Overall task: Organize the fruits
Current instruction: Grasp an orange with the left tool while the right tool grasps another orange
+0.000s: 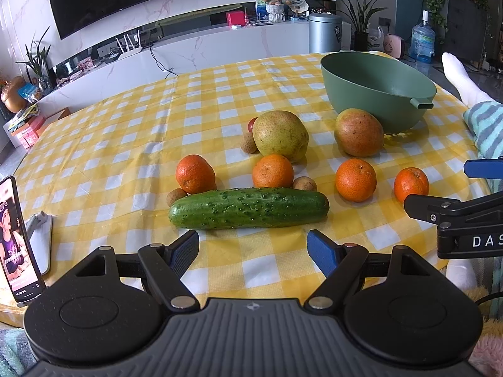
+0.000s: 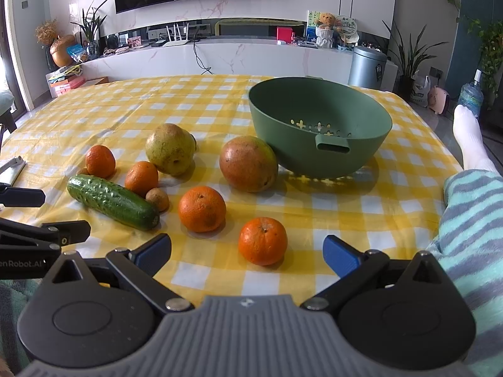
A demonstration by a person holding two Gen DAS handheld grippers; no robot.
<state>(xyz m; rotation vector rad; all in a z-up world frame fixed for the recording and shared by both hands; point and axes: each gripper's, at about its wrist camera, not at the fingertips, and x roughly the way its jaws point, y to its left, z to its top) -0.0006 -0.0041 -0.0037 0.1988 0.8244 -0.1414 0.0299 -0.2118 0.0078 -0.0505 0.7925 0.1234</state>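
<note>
On the yellow checked table lie a cucumber [image 1: 249,208] [image 2: 113,202], several tangerines such as the nearest one [image 2: 262,240] [image 1: 411,184], a yellow-green pear [image 1: 280,135] [image 2: 170,148], a reddish mango [image 1: 359,132] [image 2: 248,163] and small brown longans [image 1: 304,184]. A green colander bowl [image 1: 377,89] [image 2: 319,125] stands empty behind the mango. My left gripper [image 1: 253,251] is open and empty just in front of the cucumber. My right gripper [image 2: 247,253] is open and empty, its fingers either side of the nearest tangerine's near edge.
A phone on a stand [image 1: 17,242] is at the table's left edge. A person's striped sleeve [image 2: 471,220] and white-socked foot [image 2: 468,135] are at the right. A TV cabinet [image 2: 220,56] stands beyond the table.
</note>
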